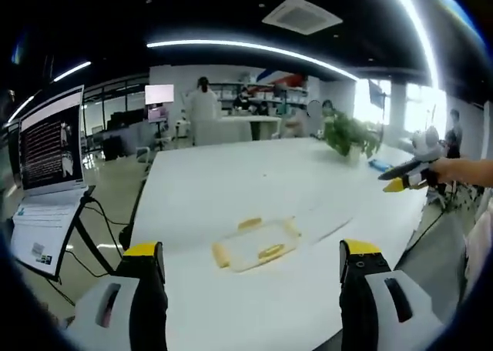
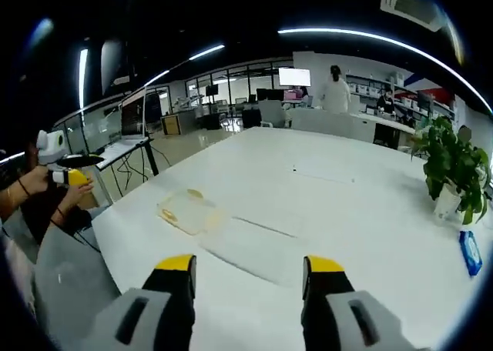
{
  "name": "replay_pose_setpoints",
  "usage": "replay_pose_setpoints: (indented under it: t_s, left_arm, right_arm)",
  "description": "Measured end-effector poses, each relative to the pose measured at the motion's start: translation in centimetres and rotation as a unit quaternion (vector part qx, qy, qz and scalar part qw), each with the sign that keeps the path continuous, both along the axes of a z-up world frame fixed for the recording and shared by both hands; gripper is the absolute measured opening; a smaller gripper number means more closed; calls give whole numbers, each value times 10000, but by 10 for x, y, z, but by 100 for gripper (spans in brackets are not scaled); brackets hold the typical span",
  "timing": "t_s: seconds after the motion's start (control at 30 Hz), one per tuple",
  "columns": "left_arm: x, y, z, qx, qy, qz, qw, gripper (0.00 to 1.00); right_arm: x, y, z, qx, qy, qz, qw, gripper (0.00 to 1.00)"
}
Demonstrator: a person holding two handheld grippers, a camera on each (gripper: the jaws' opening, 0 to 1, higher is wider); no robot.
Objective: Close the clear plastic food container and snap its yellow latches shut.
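A clear plastic food container [image 1: 254, 245] with yellow latches lies flat on the white table [image 1: 231, 182], a short way ahead of my left gripper [image 1: 252, 250], whose jaws stand wide apart and hold nothing. At the right of the left gripper view a hand holds my right gripper [image 1: 406, 178] above the table's edge. In the right gripper view the container [image 2: 187, 210] sits near the table's left edge, ahead and to the left of the right gripper [image 2: 249, 264], which is open and empty. The left gripper [image 2: 68, 172] shows at far left, off the table.
A potted plant [image 1: 350, 135] [image 2: 451, 166] stands at the table's far side, with a blue packet [image 2: 470, 252] beside it. A screen on a stand [image 1: 50, 147] is left of the table. A faint flat sheet [image 2: 258, 247] lies by the container. People stand at the back.
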State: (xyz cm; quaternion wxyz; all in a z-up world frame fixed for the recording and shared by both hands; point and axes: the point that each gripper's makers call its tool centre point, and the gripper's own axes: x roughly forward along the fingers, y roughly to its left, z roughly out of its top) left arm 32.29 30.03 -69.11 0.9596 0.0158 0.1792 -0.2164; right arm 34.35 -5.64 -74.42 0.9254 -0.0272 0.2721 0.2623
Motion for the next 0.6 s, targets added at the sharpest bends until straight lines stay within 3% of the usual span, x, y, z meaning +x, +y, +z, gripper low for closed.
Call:
replay_pose_setpoints:
  t_s: [0.1,0.2,0.6]
  left_arm:
    - [0,5,-3,7,27,66,10000,99]
    - [0,5,-3,-114,56,65,9999,99]
    - [5,-3,-6,-61,61,-28,10000,99]
  right_arm:
    - [-8,-2,1,91,-6,-68,9999,55]
    - [-16,-8,2,106,6,-126,9999,55]
    - [-31,-26,3,278,113,-390,9988,55]
